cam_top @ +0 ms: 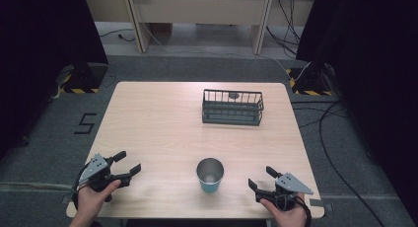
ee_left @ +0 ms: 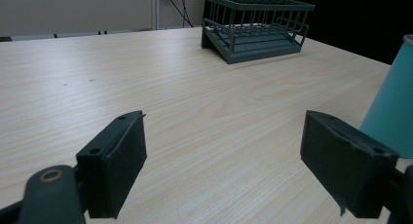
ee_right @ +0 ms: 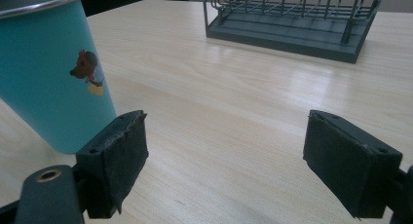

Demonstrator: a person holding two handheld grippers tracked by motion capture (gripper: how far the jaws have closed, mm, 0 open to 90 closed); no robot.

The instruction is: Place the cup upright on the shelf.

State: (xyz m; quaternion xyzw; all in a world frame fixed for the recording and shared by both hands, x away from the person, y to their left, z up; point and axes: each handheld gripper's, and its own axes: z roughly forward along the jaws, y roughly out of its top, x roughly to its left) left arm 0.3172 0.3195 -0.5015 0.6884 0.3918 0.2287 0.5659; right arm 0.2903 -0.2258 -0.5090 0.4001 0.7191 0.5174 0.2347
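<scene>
- Teal cup (cam_top: 210,175) stands upright at the counter's (cam_top: 157,123) near edge, between my tongs; reachable from either side
- Left tongs (cam_top: 129,162) and right tongs (cam_top: 261,177) both released, empty; wire rack (cam_top: 232,107) well beyond

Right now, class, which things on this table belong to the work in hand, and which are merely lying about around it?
Part of the work:
- teal cup, upright between the two grippers
- wire rack, far side of the table
- left gripper, fingers apart
- right gripper, fingers apart

Lying about:
- cables on the floor
- small dark object at the rack's far edge, too small to identify
</scene>
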